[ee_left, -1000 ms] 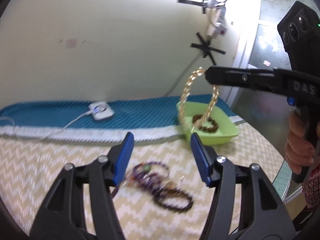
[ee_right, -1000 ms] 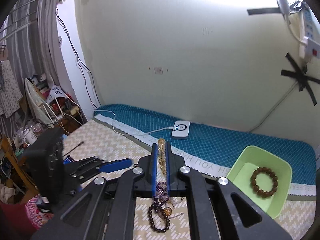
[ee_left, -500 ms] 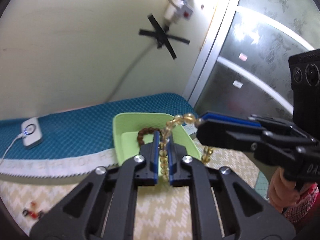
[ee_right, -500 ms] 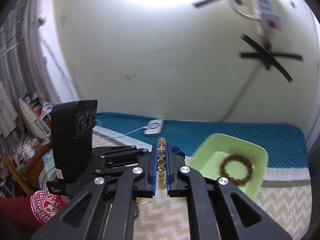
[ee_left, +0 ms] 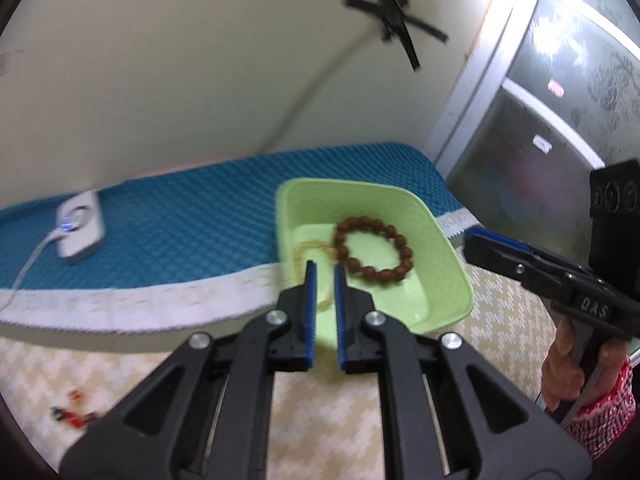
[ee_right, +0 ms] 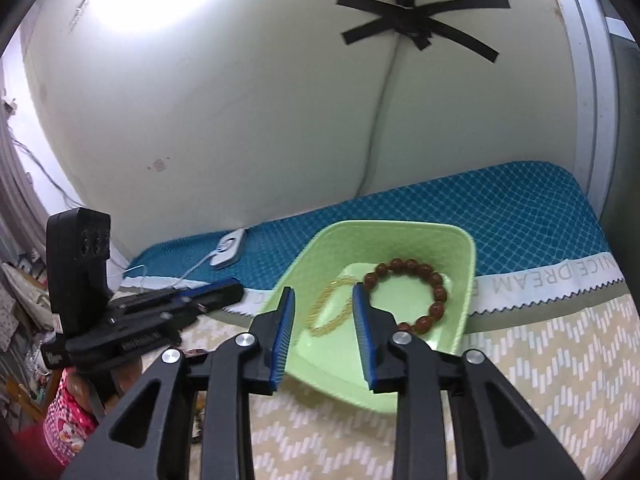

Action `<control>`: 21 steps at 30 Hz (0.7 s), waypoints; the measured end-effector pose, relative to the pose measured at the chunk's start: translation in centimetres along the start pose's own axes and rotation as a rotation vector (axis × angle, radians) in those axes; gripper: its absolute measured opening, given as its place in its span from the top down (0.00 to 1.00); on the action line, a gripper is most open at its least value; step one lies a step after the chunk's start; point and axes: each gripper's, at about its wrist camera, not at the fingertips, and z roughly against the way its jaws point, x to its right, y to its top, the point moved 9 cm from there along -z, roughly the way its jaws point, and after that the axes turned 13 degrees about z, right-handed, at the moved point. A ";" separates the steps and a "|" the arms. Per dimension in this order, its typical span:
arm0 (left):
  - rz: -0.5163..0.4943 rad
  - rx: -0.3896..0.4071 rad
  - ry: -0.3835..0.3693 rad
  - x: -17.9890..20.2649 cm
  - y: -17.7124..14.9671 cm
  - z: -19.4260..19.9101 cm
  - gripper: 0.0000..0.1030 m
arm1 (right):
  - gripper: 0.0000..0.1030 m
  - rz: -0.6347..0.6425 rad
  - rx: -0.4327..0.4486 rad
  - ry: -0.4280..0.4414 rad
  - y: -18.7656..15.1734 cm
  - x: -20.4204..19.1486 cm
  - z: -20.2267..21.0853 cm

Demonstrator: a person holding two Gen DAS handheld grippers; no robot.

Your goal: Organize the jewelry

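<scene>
A light green tray (ee_left: 444,248) (ee_right: 468,248) sits at the edge of the blue mat. In it lie a brown bead bracelet (ee_left: 372,250) (ee_right: 408,296) and a yellow bead bracelet (ee_right: 330,312) (ee_left: 308,248). My right gripper (ee_right: 323,304) is open just above the yellow bracelet, holding nothing. My left gripper (ee_left: 322,280) has its jaws a narrow gap apart at the tray's near-left rim, empty. Each gripper shows in the other's view, the right one (ee_left: 476,242) and the left one (ee_right: 236,292).
A white charger puck (ee_left: 78,228) with a cable lies on the blue mat (ee_left: 192,216). Small red and dark jewelry pieces (ee_left: 72,416) lie on the chevron cloth (ee_left: 340,412) at lower left. A wall stands behind; a glass door is at right.
Both grippers held the yellow bracelet over the tray half a second ago. Both have opened and it now lies in the tray beside the brown one.
</scene>
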 end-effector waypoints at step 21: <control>0.076 -0.111 0.182 -12.8 -13.6 6.3 0.93 | 0.96 0.263 -0.357 0.375 -12.7 -21.7 -7.7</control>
